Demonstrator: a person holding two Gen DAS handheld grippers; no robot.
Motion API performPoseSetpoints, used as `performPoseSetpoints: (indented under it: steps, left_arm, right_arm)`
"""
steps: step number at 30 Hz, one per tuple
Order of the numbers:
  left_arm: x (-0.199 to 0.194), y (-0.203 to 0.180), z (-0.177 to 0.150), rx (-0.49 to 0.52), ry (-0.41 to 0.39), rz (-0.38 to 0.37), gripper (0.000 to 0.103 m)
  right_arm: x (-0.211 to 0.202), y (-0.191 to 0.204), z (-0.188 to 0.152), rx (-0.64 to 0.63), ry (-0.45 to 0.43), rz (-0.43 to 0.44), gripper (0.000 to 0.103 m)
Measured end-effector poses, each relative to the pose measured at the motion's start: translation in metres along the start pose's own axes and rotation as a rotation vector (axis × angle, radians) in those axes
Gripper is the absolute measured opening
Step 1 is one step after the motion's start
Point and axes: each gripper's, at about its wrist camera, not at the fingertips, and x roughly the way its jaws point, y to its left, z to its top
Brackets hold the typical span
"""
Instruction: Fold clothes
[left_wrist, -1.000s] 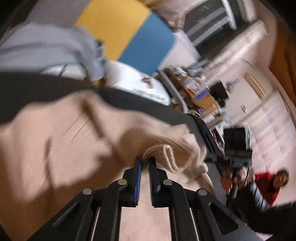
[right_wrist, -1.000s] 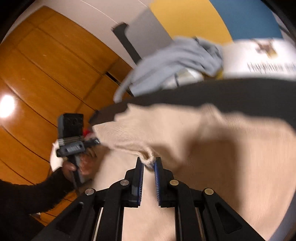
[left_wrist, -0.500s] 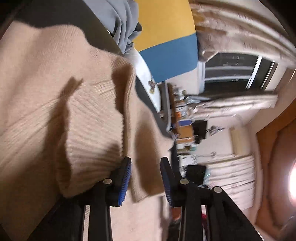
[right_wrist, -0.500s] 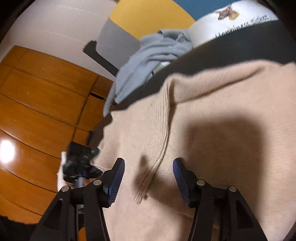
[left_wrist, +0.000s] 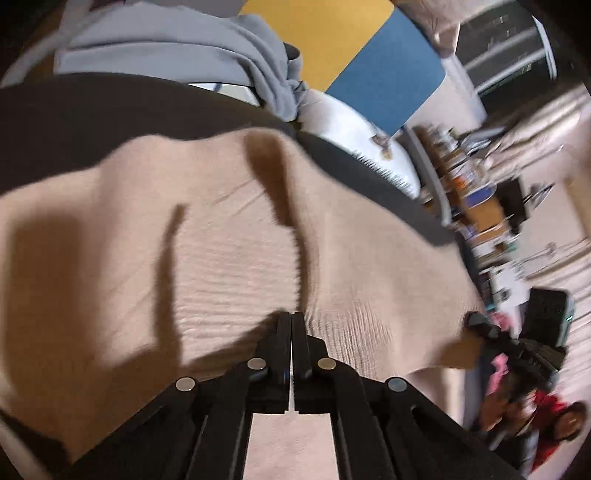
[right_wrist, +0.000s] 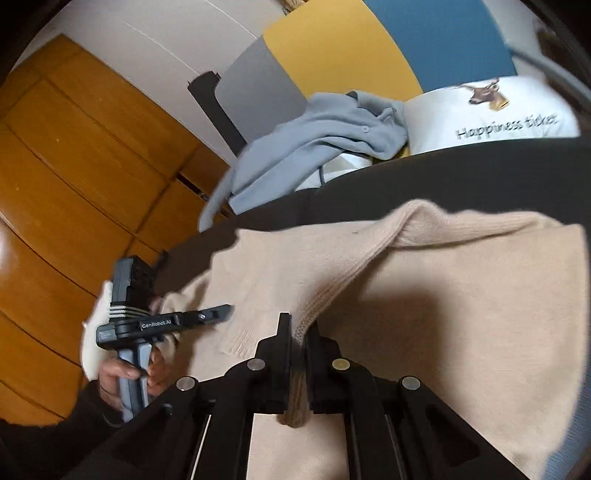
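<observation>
- Beige ribbed knit sweater (right_wrist: 461, 295) lies spread on the dark surface (right_wrist: 443, 177).
- Right gripper (right_wrist: 298, 334) pinches the ribbed hem; left gripper (left_wrist: 291, 325) fingers are together, cloth between them unconfirmed.
- Risk: loose knit slipping or stretching.
- Grey garment (right_wrist: 314, 147) at 12 o'clock could snag.

close wrist views, shared beige sweater (left_wrist: 236, 236)

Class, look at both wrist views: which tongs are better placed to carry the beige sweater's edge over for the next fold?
Right tongs: knit edge of the beige sweater visibly clamped.
</observation>
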Motion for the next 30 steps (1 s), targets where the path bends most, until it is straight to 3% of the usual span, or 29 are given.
performPoseSetpoints:
  steps: [4,6,8,11,13,14,15,17,21,22,26,27,30]
  left_arm:
    - [-0.017,-0.008,-0.003,0.044,-0.042,0.010,0.002]
    - [-0.025,-0.019,-0.004,0.071,-0.074,-0.074,0.012]
    - [-0.023,-0.030,-0.004,0.115,-0.082,-0.105,0.016]
    - [-0.002,-0.045,-0.009,0.169,-0.049,-0.073,0.015]
    - [0.014,-0.045,-0.017,0.165,-0.013,-0.067,0.015]
    - [0.024,-0.042,-0.024,0.172,-0.002,-0.023,0.016]
    - [0.031,-0.038,-0.033,0.180,0.008,0.017,0.015]
    - [0.036,-0.033,-0.046,0.197,-0.035,0.024,0.016]
    - [0.035,-0.026,-0.055,0.166,-0.110,-0.001,0.016]
    - [0.035,-0.026,-0.056,0.152,-0.117,0.000,0.016]
    - [0.034,-0.033,-0.059,0.153,-0.147,0.046,0.016]
    - [0.034,-0.034,-0.060,0.154,-0.156,0.055,0.016]
    - [0.036,-0.036,-0.062,0.132,-0.170,0.050,0.016]
  right_arm:
    - [0.015,-0.018,-0.017,0.007,0.093,-0.112,0.011]
    - [0.008,-0.022,-0.015,0.015,0.048,-0.133,0.011]
    - [-0.007,-0.011,-0.007,0.006,-0.035,-0.102,0.011]
    - [-0.009,0.012,0.010,-0.054,-0.087,-0.059,0.013]
    - [0.010,0.021,0.026,-0.105,-0.094,-0.125,0.020]
    - [0.016,0.019,0.030,-0.109,-0.089,-0.149,0.023]
    - [0.028,0.011,0.037,-0.099,-0.079,-0.179,0.032]
    - [0.048,-0.016,0.045,-0.030,-0.041,-0.270,0.036]
    - [0.047,-0.059,0.045,0.094,-0.108,-0.226,0.007]
    - [0.044,-0.068,0.044,0.139,-0.124,-0.193,0.007]
    - [0.033,-0.070,0.037,0.182,-0.146,-0.211,0.002]
    - [0.027,-0.060,0.034,0.158,-0.155,-0.226,0.004]
    - [0.007,-0.024,0.022,0.076,-0.181,-0.277,0.026]
